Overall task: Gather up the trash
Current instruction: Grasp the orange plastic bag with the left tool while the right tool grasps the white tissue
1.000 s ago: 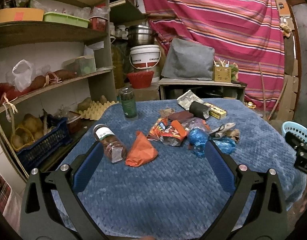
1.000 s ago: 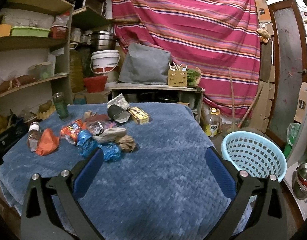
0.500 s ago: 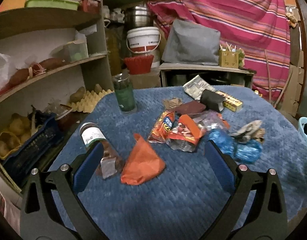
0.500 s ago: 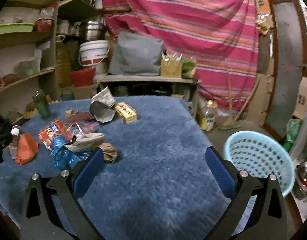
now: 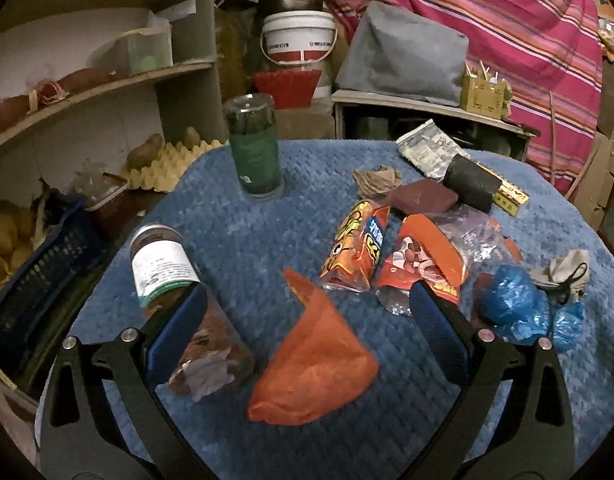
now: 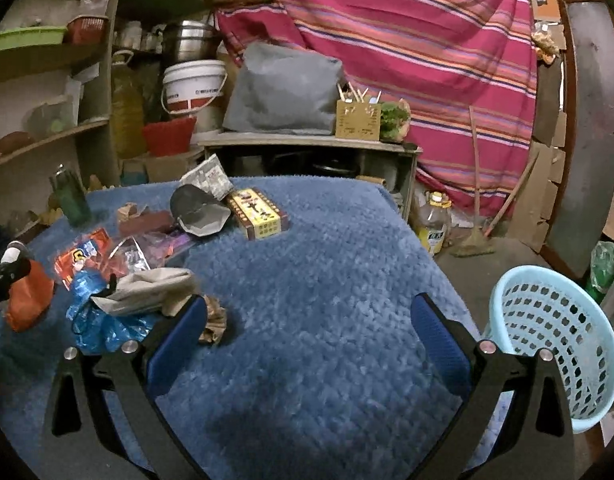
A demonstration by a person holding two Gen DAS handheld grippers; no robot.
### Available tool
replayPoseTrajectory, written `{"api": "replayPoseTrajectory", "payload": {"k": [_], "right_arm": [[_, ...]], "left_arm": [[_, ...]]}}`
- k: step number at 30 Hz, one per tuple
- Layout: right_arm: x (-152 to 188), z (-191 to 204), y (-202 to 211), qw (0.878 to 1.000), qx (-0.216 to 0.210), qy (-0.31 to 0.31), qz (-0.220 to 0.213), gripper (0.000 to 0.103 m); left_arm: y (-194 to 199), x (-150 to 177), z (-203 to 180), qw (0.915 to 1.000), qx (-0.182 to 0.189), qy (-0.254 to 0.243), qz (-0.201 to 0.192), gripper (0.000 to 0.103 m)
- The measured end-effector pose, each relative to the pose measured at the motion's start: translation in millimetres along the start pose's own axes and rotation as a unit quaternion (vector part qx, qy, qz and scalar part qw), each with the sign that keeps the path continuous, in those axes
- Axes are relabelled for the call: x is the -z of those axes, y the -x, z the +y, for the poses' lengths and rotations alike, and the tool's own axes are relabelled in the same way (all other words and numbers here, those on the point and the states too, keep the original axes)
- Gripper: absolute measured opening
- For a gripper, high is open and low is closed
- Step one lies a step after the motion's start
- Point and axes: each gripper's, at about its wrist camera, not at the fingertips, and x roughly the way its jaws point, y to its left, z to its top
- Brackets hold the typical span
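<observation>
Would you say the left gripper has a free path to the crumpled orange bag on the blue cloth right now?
Probably yes. The left gripper is open, and the orange bag lies between its fingers with nothing on top. The tipped jar lies close beside the left finger and might get nudged.

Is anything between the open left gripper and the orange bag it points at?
Nothing visible. The orange bag lies in the open between the left gripper fingers; the tipped jar lies beside it, under the left finger.
</observation>
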Motion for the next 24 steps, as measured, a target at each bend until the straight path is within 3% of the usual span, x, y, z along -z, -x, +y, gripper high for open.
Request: {"api": "replayPoseTrajectory", "payload": {"k": [3,8,15,18,24], "right_arm": [[1,1,-9,1.0,0.003,0.001,0.016,0.099],[0,3,-18,1.0,0.002,0.003,0.031,0.099],[2,2,-19,0.999,0.006,0.003,0.037,0.099],[1,3,-20,0.999,0.008,0.004,0.04,0.099],[0,7,-17,0.999,0.007,0.014,0.038,0.099]], "left_arm": [[-10,1,-2,0.9999,-0.008,-0.007,0.01,0.097],[-18,2,-4,0.9995,0.011,-0.009,0.029,0.077],[-20,9,-18,0.9981,0.026,-0.033,0.044,0.059],[-21,9,-18,0.9976,0.036,-0.03,0.052,0.036],[-16,9,-18,0.9969,0.052,-0.028,0.052,0.02]]}}
